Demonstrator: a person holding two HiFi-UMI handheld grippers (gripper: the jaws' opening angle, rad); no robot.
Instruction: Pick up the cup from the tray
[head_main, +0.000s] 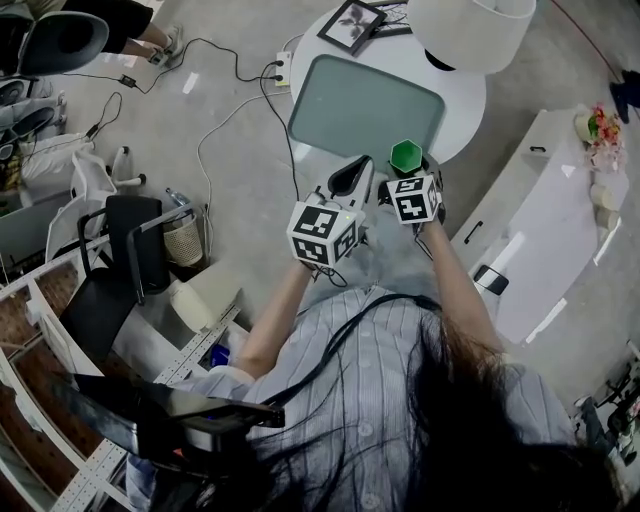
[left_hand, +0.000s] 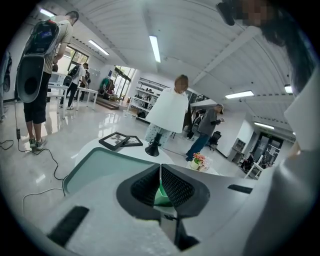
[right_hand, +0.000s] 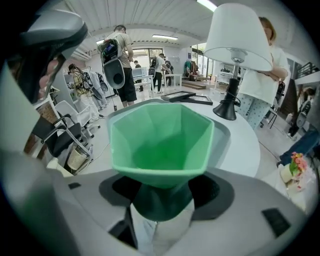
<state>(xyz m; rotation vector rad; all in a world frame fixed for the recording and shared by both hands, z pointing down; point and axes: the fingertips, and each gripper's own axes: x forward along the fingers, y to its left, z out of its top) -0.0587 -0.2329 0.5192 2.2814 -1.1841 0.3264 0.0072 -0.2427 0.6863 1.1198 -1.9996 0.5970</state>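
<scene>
A green faceted cup (head_main: 405, 157) stands at the near right corner of the grey-green tray (head_main: 340, 100) on the round white table (head_main: 466, 100). My right gripper (head_main: 400, 178) reaches around it. In the right gripper view the cup (right_hand: 161, 142) fills the middle, its narrow base between the two dark pads (right_hand: 212, 190), and the gripper (right_hand: 162, 195) stands open with the pads close on either side. My left gripper (head_main: 350, 180) hovers just left of the cup, over the tray's near edge. Its jaws (left_hand: 160, 185) are shut with nothing held, and a sliver of green shows behind them.
A white-shaded lamp (head_main: 470, 30) and two black picture frames (head_main: 352, 25) stand at the table's far side, beyond the tray. A white cabinet (head_main: 560, 230) with flowers is to the right. Cables and a power strip (head_main: 283, 68) lie on the floor at left. People stand in the room behind.
</scene>
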